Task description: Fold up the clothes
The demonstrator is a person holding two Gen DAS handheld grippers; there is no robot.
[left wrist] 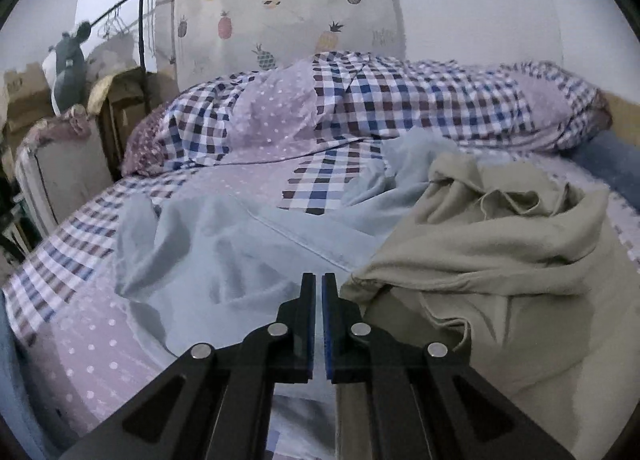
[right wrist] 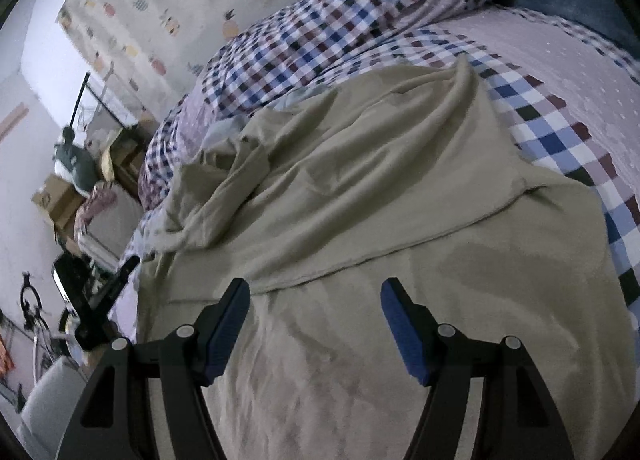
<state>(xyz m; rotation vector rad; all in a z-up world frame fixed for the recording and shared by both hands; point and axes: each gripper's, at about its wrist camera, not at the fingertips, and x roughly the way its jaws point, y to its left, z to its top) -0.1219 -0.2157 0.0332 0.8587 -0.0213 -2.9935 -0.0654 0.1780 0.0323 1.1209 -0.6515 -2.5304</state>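
A crumpled beige garment lies on the bed to the right, spreading wide and rumpled under the right wrist view. A light blue garment lies wrinkled beside it, partly tucked under the beige one. My left gripper hovers low over the blue cloth near the beige hem, its jaws shut to a thin slit; I cannot see cloth pinched between them. My right gripper stands open just above the beige garment, with nothing between its blue pads.
The bed has a lilac dotted and checked sheet. A bunched checked duvet fills the back. A pineapple-print curtain hangs behind. Left of the bed stand cardboard boxes, a clothes rail and a plush toy.
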